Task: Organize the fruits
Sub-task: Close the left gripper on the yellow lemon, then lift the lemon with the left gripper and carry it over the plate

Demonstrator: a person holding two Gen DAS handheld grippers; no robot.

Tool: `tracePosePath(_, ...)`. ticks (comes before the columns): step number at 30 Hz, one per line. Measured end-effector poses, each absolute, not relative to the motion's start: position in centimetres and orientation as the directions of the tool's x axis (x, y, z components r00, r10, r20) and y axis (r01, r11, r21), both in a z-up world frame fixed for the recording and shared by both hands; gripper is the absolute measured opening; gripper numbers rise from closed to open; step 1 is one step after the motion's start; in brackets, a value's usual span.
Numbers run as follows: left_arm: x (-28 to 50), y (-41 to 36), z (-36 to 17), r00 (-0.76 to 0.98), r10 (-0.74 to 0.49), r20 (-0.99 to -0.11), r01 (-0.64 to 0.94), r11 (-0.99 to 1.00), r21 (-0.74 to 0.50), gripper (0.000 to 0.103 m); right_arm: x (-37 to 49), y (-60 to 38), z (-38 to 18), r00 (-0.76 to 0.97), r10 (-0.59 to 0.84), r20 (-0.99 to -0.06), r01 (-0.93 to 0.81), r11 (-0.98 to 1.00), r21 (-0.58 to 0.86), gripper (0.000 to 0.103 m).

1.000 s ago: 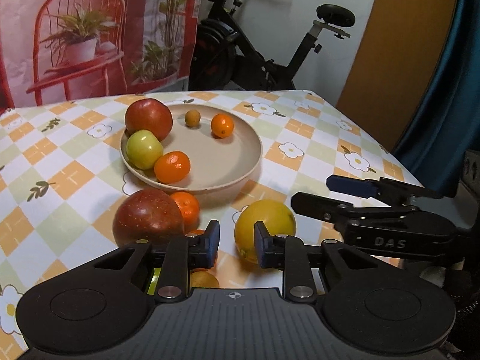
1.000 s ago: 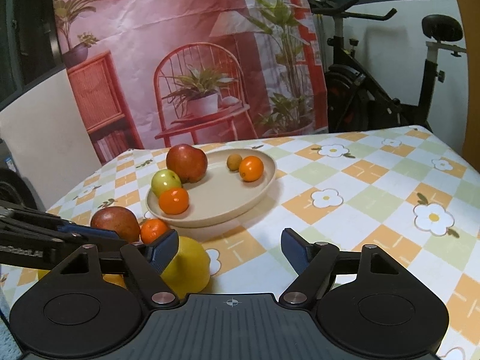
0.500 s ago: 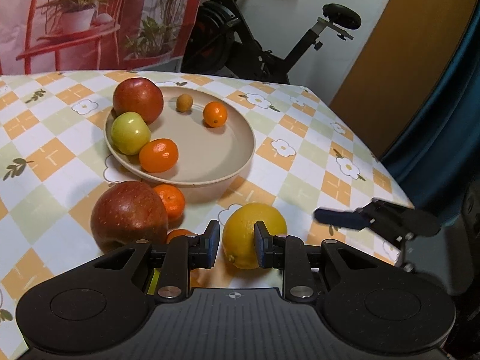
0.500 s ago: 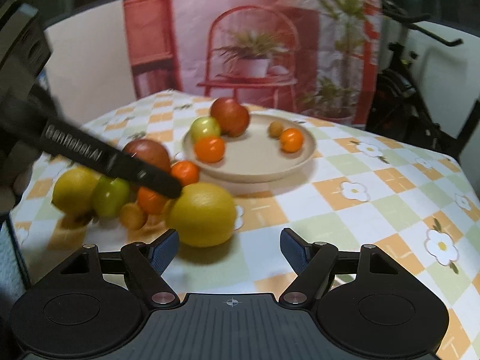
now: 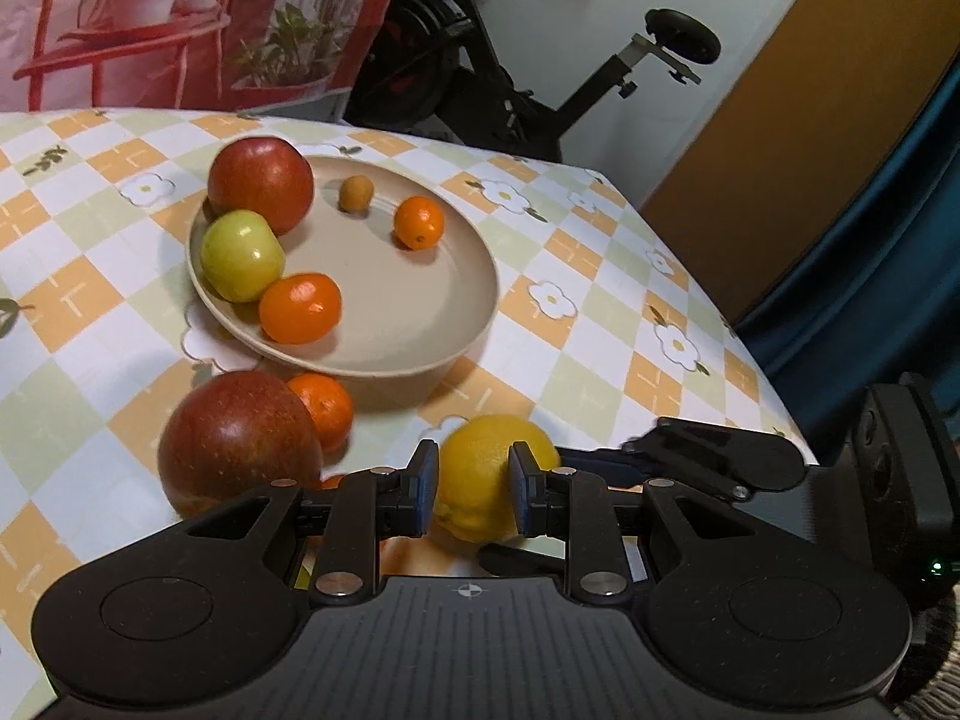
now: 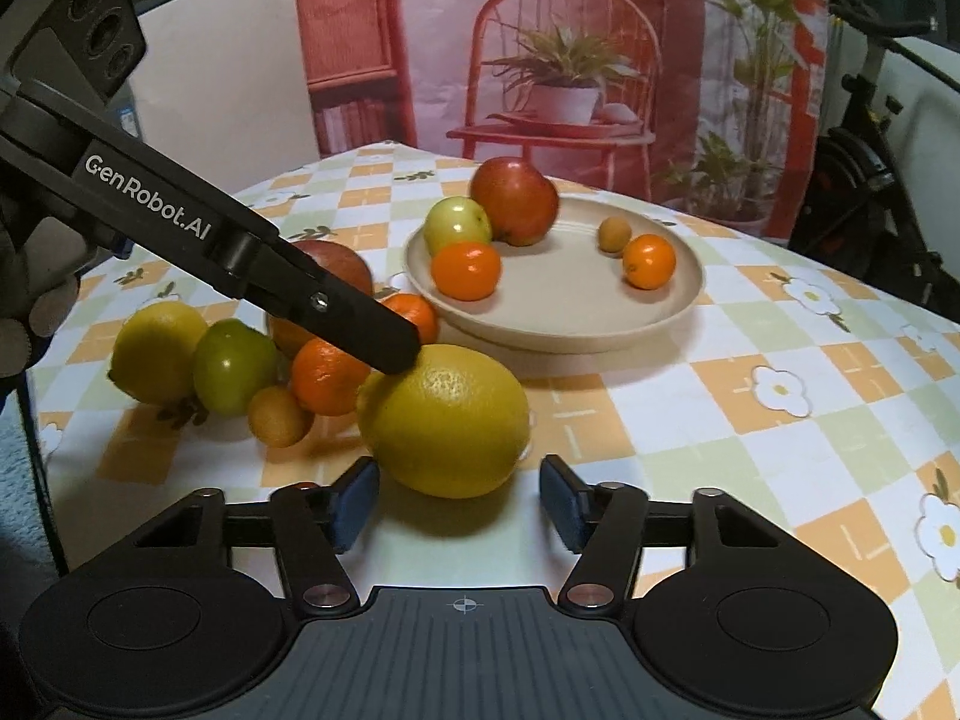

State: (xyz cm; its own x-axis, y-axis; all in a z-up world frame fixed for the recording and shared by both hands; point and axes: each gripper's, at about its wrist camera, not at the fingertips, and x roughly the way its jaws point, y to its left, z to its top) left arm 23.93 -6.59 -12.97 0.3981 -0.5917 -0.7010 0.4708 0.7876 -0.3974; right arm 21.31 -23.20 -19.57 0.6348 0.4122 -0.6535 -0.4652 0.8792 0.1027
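1. The right wrist view alone shows a second yellow lemon (image 6: 157,350), a green fruit (image 6: 234,365) and a small brownish fruit (image 6: 279,416) clustered near the counter (image 6: 780,450) edge.
2. The left wrist view shows the big yellow lemon (image 5: 493,476) beside a dark red apple (image 5: 240,443), below the beige round plate (image 5: 420,324).
3. The left hand-held gripper (image 5: 470,491) slants down, pressed together, empty, its tip at that lemon.
4. The right hand-held gripper (image 6: 459,503), angled down, has just been closing, its blue pads (image 6: 354,501) not yet touching the lemon between them.

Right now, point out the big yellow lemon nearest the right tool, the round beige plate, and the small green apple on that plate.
Big yellow lemon (image 6: 447,420), right wrist view, middle of its peel.
Round beige plate (image 6: 558,312), right wrist view, bare inner floor.
Small green apple (image 5: 241,255), left wrist view, centre of its skin.
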Motion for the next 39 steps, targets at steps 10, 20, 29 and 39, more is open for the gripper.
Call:
tracePosePath(10,24.1,-6.5,-13.3,0.380,-0.611,-0.694,0.465,0.775,-0.428,0.029,21.3,-22.8,-19.5,0.644,0.410,-0.646,-0.475,0.876,0.082,0.050)
tracePosePath(20,24.6,-6.4,-13.5,0.362,-0.625,-0.691,0.470,0.763,-0.444,0.036,21.6,-23.0,-19.5,0.648,0.420,-0.635,-0.455,0.883,0.120,0.050)
tracePosePath(29,25.0,-6.9,-11.7,0.395,-0.627,-0.671,0.503,0.759,-0.413,0.036,21.9,-23.8,-18.4,0.686,0.427,-0.589,-0.420,0.894,0.158,0.050)
tracePosePath(39,27.7,-7.9,-8.1,0.464,-0.623,-0.630,0.524,0.766,-0.372,0.036,25.7,-24.5,-15.0,0.725,0.421,-0.545,-0.425,0.896,0.128,0.050)
